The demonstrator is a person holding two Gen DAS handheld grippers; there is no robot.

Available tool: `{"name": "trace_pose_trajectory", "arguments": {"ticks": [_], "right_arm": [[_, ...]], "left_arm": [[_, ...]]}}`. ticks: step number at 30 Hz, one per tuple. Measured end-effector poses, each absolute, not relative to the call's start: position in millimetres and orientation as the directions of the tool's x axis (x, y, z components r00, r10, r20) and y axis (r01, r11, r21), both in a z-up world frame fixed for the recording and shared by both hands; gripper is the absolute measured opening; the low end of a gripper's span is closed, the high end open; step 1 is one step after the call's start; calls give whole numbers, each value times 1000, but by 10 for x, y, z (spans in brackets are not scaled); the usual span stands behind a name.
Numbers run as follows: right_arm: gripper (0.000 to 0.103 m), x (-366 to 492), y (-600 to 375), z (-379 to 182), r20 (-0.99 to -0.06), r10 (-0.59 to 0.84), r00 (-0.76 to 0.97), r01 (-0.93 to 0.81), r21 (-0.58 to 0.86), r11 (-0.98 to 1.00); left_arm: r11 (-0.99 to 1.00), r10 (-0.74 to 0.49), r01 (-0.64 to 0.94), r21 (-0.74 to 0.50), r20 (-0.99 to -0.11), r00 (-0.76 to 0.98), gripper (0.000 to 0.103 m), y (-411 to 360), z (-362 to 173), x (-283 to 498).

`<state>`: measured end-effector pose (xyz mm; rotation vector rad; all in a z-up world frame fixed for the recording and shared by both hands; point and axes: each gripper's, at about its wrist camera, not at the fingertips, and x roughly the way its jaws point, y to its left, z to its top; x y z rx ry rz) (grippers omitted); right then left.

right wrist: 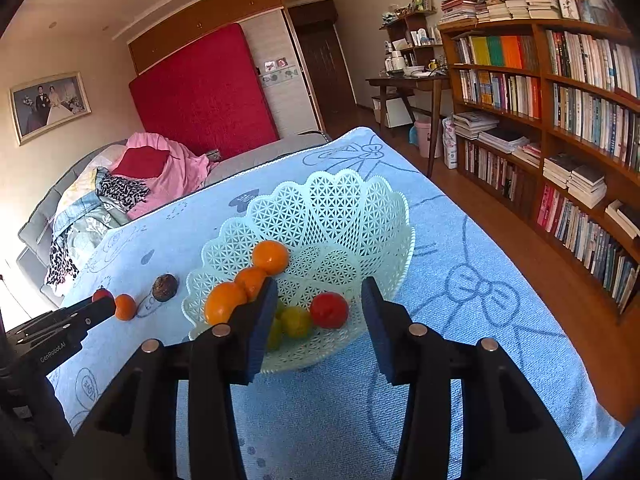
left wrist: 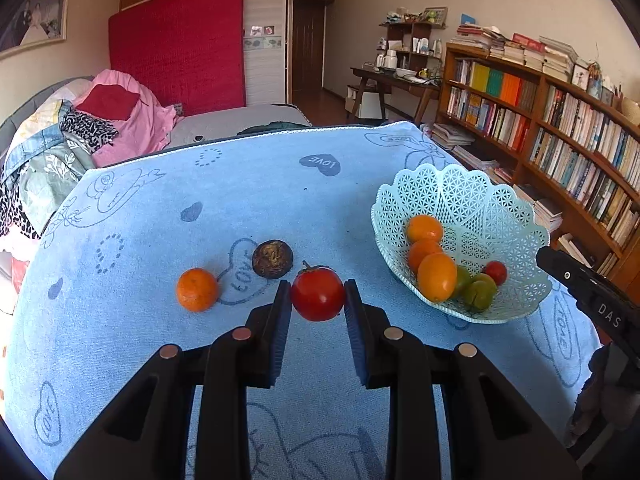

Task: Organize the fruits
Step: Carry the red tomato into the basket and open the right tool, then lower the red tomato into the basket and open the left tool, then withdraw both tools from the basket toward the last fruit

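My left gripper (left wrist: 318, 292) is shut on a red tomato (left wrist: 318, 294), its pads touching both sides of it just above the blue towel. An orange (left wrist: 197, 289) and a dark brown wrinkled fruit (left wrist: 272, 259) lie on the towel to its left. A mint lattice basket (left wrist: 460, 200) at the right holds three oranges (left wrist: 436, 276), green fruits (left wrist: 478, 294) and a small red fruit (left wrist: 495, 272). My right gripper (right wrist: 318, 300) is open and empty, its fingers over the near rim of the basket (right wrist: 340, 208). The left gripper shows at the right wrist view's left edge (right wrist: 96, 306).
The table is covered with a blue towel (left wrist: 260, 200) with printed hearts. A bed with piled clothes (left wrist: 80, 132) stands behind at the left. A tall bookshelf (left wrist: 560, 128) and a desk (left wrist: 396, 80) stand at the right, past the table's edge.
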<state>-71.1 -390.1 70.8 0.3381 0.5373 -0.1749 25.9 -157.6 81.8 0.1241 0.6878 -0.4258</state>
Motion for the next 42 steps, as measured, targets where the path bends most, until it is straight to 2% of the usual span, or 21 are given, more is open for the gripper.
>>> {"name": "trace_pose_trajectory", "arguments": {"ticks": [10, 28, 31, 33, 38, 42], "right_arm": [[45, -821, -4024, 719, -492, -121, 862, 281, 265, 923], [45, -831, -4213, 629, -504, -130, 854, 308, 288, 907], [45, -832, -4215, 630, -504, -130, 854, 308, 288, 907], [45, -833, -4216, 626, -505, -130, 853, 310, 290, 906], [45, -823, -4191, 627, -506, -134, 852, 314, 290, 904], [45, -831, -4172, 628, -503, -132, 854, 311, 290, 905]], "left_arm": [[860, -401, 509, -21, -644, 652, 27, -2111, 836, 304], [767, -492, 642, -10, -652, 577, 27, -2930, 800, 387], [760, -499, 650, -14, -654, 568, 31, -2975, 794, 397], [765, -499, 644, -20, -651, 573, 48, -2946, 789, 407], [791, -476, 611, -32, -659, 582, 50, -2827, 765, 462], [815, -455, 578, -37, -658, 600, 59, -2702, 774, 492]]}}
